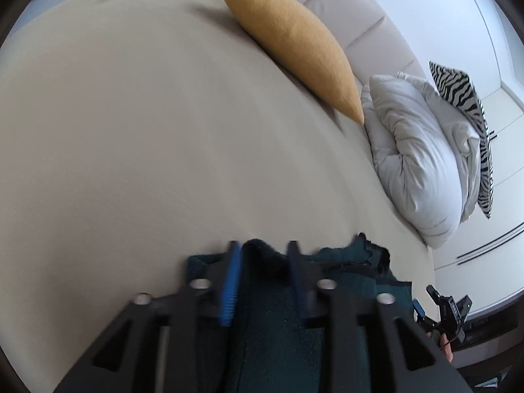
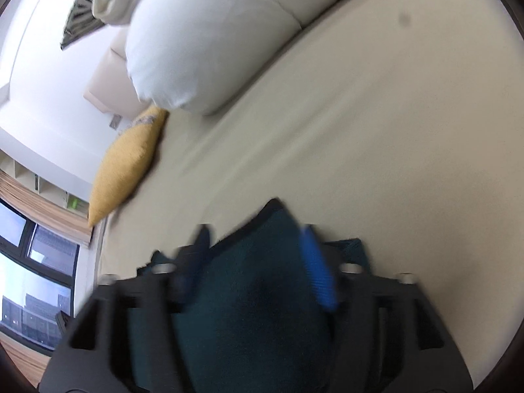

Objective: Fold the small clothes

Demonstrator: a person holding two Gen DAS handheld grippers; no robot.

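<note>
The left gripper stands partly open, its blue-padded fingers either side of a raised fold of the dark green garment, with gaps visible between pads and cloth; the right gripper is wider open, a hump of the same garment between its fingers, not pinched. The garment lies on the beige bed sheet near its close edge; its frilled hem shows in the left view. Ahead the sheet is broad and bare up to a mustard cushion, a white pillow and a zebra-striped cushion at the padded headboard; a window flanks the bed. No readable writing.
</note>
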